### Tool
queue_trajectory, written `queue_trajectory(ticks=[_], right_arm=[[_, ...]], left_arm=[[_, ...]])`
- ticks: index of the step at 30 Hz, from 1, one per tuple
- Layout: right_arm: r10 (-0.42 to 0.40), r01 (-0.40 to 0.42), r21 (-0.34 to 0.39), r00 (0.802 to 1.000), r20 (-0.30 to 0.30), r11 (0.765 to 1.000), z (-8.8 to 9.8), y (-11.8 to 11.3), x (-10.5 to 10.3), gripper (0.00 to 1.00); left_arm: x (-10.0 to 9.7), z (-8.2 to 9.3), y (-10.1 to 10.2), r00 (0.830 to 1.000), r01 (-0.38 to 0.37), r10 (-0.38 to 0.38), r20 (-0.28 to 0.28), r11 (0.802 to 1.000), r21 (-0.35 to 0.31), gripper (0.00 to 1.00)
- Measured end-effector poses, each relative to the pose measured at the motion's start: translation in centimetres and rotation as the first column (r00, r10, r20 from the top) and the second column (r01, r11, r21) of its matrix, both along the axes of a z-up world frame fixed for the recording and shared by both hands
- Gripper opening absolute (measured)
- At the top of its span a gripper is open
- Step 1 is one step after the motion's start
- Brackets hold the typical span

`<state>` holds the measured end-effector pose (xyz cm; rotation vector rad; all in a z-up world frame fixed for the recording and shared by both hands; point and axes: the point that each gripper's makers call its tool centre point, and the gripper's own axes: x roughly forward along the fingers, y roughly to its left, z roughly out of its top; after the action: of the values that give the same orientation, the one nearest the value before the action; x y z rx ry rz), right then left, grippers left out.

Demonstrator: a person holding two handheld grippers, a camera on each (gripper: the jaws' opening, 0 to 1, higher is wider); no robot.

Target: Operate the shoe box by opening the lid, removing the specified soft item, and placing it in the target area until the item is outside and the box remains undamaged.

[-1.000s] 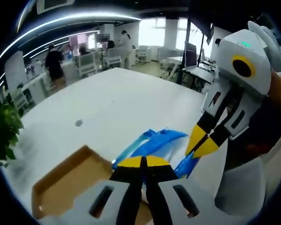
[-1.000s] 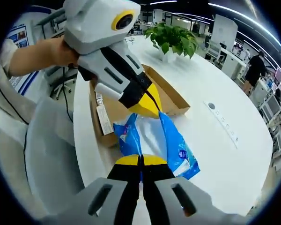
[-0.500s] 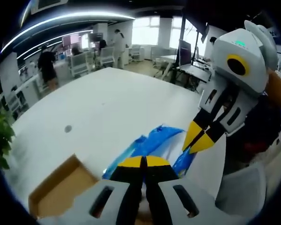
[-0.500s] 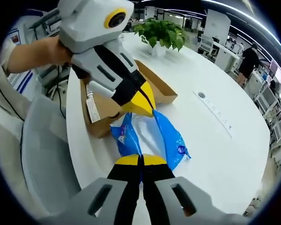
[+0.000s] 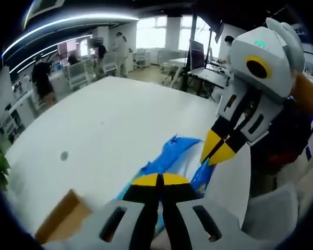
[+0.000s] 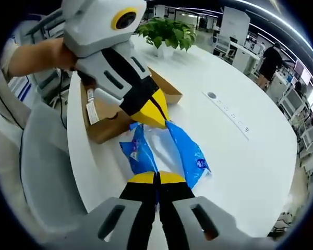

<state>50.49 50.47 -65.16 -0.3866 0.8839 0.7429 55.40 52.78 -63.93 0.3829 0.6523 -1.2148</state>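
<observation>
Drifting lower left in the left gripper view, the cardboard shoe box now shows less of itself, while the blue soft bag stretches mid-frame between the left gripper, jaws closed on its near end, and the right gripper, pinching its far edge. In the right gripper view, the bag hangs at centre over the white worktop, clear of the open box at upper left. Removal looks done; setting the bag down remains
</observation>
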Motion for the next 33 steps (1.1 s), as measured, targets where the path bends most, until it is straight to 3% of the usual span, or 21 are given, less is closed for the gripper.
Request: queue_trajectory(ticks=[33], right_arm=[[-0.064,0.062,-0.062,0.998,-0.029,0.996,-2.4,-9.1,1.1,0.00]], left_arm=[[0.4,-3.0,-8.3,0.991,0.118,-0.117,-0.066,0.993,0.013,0.00]])
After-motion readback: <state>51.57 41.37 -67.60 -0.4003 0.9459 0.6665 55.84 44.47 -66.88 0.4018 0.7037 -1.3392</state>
